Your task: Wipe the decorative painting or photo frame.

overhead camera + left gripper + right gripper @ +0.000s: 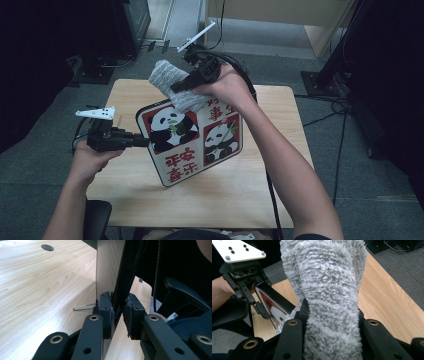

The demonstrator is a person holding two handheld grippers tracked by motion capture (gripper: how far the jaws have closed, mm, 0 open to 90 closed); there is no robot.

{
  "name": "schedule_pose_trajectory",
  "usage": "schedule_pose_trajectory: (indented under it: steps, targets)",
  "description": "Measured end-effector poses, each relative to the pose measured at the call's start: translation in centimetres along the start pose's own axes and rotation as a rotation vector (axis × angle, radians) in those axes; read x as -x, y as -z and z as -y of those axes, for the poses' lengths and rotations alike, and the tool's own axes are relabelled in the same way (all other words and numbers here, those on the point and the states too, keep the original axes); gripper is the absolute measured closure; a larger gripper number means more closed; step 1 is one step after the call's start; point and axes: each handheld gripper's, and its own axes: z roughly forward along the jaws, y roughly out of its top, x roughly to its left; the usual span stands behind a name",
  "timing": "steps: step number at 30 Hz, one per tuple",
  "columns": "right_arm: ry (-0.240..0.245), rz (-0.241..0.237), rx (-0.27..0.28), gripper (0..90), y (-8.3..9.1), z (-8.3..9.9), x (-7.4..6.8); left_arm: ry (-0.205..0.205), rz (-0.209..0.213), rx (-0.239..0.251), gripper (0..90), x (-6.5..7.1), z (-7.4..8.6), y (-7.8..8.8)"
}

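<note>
Wiping the panda-print tray (192, 142), clamped at its left edge by the left gripper (142, 141) and tilted above the wooden table (250, 190), with the grey fleecy cloth (177, 87) pinched in the right gripper (175, 87): excess pressure risks levering tray from pads.

Red Chinese characters on the panda tray (192, 145), unreadable upside down.

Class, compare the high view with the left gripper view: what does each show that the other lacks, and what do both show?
High view alone: the printed face of the square panda-picture tray, tilted above the table, and the right gripper pressing a fluffy grey cloth against its upper edge. Left gripper view alone: a thin bent wire clip lying on the table. Both: the light wooden table and the left gripper clamped on the tray's edge.
</note>
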Motion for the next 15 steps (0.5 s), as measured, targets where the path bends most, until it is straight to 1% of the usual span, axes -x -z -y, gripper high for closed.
schedule_pose_trajectory:
  steps: [7,15]
  targets:
    - [-0.009,0.015,0.004,66.1,0.4,0.4,0.5,0.000,0.000,0.000,77.6,0.0,0.0,0.0]
    - [-0.028,0.005,0.014,65.9,0.8,0.8,1.3,0.000,0.002,-0.001,77.6,0.0,0.0,0.0]
